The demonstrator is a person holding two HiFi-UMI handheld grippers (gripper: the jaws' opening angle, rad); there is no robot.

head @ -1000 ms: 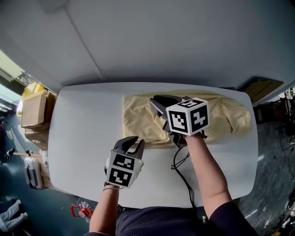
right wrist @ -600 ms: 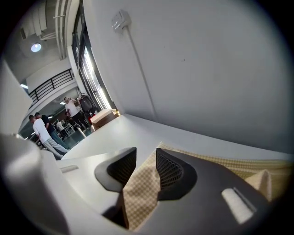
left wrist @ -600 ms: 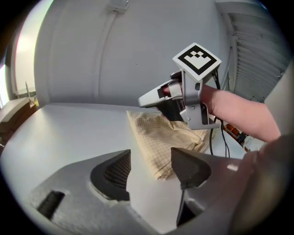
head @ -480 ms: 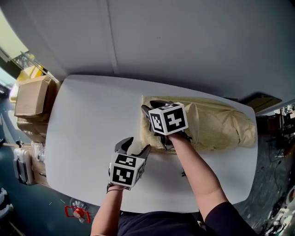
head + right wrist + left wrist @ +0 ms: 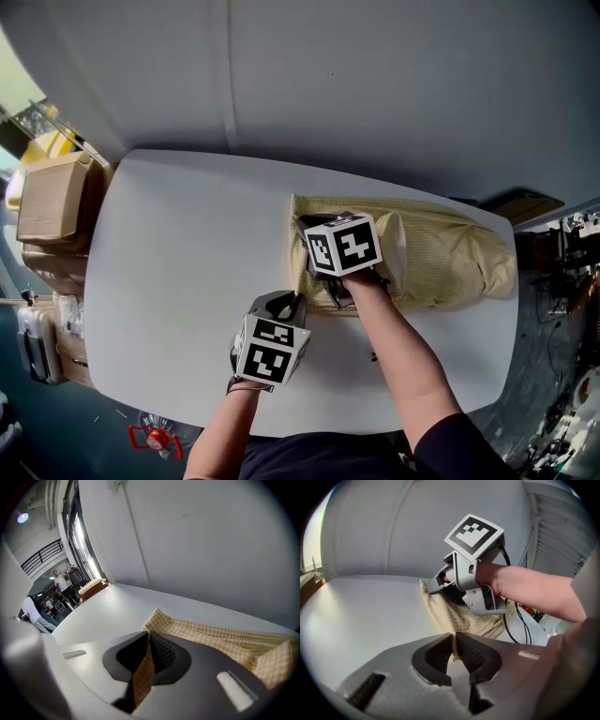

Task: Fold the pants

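One pair of pants [image 5: 441, 253]: tan checked cloth, lying flat and folded lengthwise on the far right part of the table, with a rumpled end at the right.
Two grippers: both at the pants' left end, each pinching cloth.
Right gripper [image 5: 305, 225]: on the pants' left edge near the far corner. Its jaws have just been closing and now press on a fold of the checked cloth, which stands up between them in the right gripper view [image 5: 149, 637].
Left gripper [image 5: 286, 302]: at the pants' near left corner. Its jaws have just been closing, and in the left gripper view [image 5: 453, 641] they nip the cloth's edge.
Two marker cubes: one on each gripper, above the pants' left end.
One table [image 5: 169, 244]: white with rounded corners, under the pants and bare to their left.
One cardboard box [image 5: 52, 197]: well left of the pants, past the table's end.
Black cable [image 5: 520, 620]: just beside the pants' near edge.
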